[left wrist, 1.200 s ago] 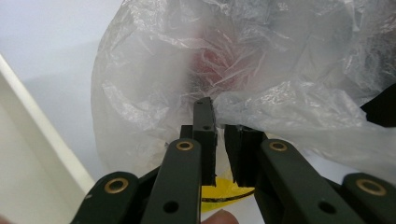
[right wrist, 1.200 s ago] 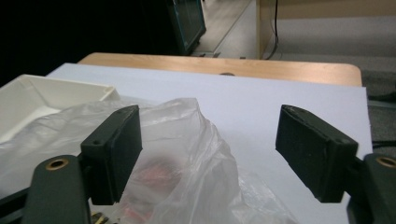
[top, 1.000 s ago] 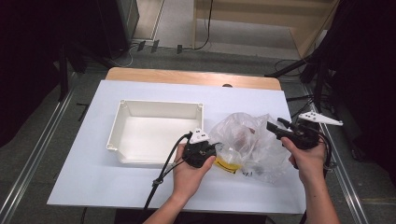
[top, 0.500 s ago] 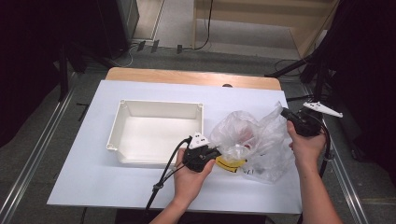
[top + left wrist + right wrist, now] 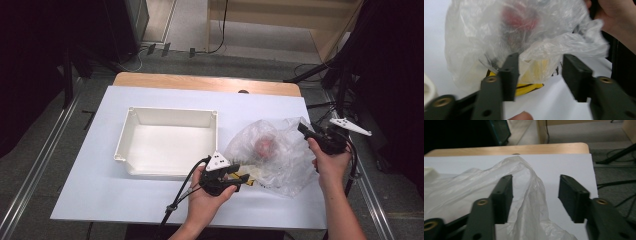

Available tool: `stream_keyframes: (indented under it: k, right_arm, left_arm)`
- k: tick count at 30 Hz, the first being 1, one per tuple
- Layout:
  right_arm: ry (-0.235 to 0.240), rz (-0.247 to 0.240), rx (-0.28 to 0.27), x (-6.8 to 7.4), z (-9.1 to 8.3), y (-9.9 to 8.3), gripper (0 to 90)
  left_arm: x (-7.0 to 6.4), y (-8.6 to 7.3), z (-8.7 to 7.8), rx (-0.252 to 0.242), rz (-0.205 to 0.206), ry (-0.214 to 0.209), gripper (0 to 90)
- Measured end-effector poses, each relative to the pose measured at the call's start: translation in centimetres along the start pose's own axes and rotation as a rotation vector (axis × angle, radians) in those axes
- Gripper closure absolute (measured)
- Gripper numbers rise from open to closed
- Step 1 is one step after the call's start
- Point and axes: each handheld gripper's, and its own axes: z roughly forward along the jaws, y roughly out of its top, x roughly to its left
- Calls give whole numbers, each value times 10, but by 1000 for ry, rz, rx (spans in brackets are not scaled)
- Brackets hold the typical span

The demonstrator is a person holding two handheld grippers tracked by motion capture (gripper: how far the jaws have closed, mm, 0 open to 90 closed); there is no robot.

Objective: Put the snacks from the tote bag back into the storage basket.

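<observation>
Opening-the-bag step, by the look of it: clear plastic bag (image 5: 272, 155) on the table's right half beside the white tray (image 5: 167, 142), red and yellow items inside. Left gripper (image 5: 235, 176) gaping at its near edge, right gripper (image 5: 306, 131) spread around a raised fold (image 5: 529, 173), neither clamped. Next, probably: pinch both, pull apart.

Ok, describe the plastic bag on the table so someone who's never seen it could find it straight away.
On the white table, look right of the white tray. The plastic bag lies crumpled between the left gripper and right gripper; it alone is see-through, with something red and something yellow inside.
</observation>
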Motion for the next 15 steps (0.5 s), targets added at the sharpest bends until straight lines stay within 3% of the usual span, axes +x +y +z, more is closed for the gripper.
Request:
stream_keyframes:
  k: [1,2,3,4,8,11,15]
  right_arm:
    - [12,2,-9,1,-7,1,384]
    - [12,2,-9,1,-7,1,384]
    - [35,6,-26,2,-21,3,347]
    - [35,6,-26,2,-21,3,347]
    - [58,2,-71,5,-48,9,331]
    - [65,17,-105,8,-62,14,324]
    - [65,27,-121,10,-66,15,313]
  left_arm:
    - [0,0,0,0,0,0,375]
    - [-1,2,-4,-19,10,4,375]
    - [-2,5,-8,-33,15,12,288]
    - [-2,7,-12,-42,22,17,288]
    - [-2,18,-24,-64,48,31,172]
    - [-1,31,-25,-76,57,36,162]
    - [-4,51,-19,-98,81,32,149]
